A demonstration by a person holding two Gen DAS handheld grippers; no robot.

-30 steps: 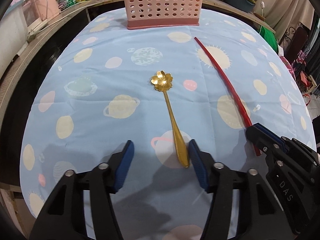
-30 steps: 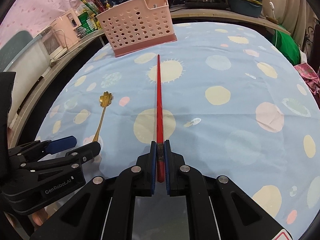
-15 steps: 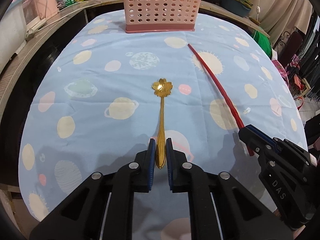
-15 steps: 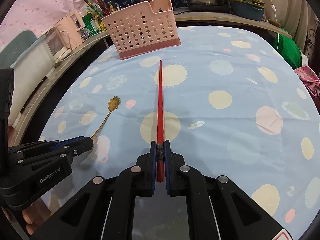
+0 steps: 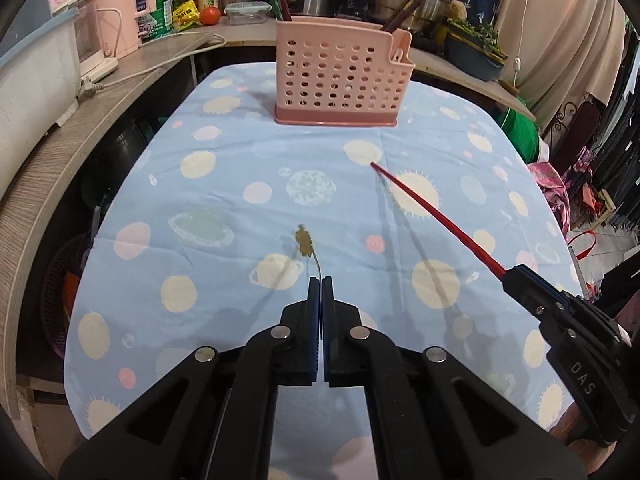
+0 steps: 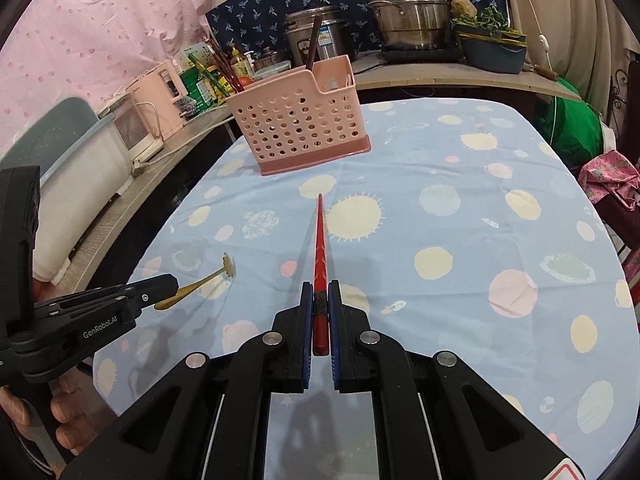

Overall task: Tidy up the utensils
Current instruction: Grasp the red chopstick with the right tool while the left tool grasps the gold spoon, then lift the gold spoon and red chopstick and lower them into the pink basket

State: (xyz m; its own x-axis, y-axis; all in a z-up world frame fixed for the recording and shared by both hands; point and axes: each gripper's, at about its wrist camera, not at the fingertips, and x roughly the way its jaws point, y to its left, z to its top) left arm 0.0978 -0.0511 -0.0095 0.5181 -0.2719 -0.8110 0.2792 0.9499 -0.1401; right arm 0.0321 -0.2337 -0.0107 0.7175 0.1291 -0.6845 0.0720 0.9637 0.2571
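A gold flower-bowled spoon [image 5: 304,242] hangs off the tablecloth, casting a shadow. My left gripper [image 5: 321,280] holds its handle, the jaws closing tight on it. From the right wrist view the spoon [image 6: 200,283] sticks out of the left gripper [image 6: 170,282] at the lower left. A red chopstick [image 6: 320,240] points ahead toward the pink perforated utensil basket [image 6: 300,120], with my right gripper [image 6: 320,286] shut on its thick end. In the left wrist view the chopstick [image 5: 436,216] slants up from the right gripper [image 5: 510,274], raised above the cloth. The basket [image 5: 340,76] stands at the table's far end.
The table wears a light blue planet-print cloth [image 5: 224,200]. A wooden counter [image 5: 80,128] curves along the left with pink appliances, bottles and a white box. Steel pots [image 6: 408,8] stand behind the basket. A person's fingers [image 6: 64,412] grip the left tool's handle.
The left jaws came together on the spoon's handle. Both grippers then rose, lifting the spoon and the chopstick off the cloth; the basket now sits lower and fuller in both views.
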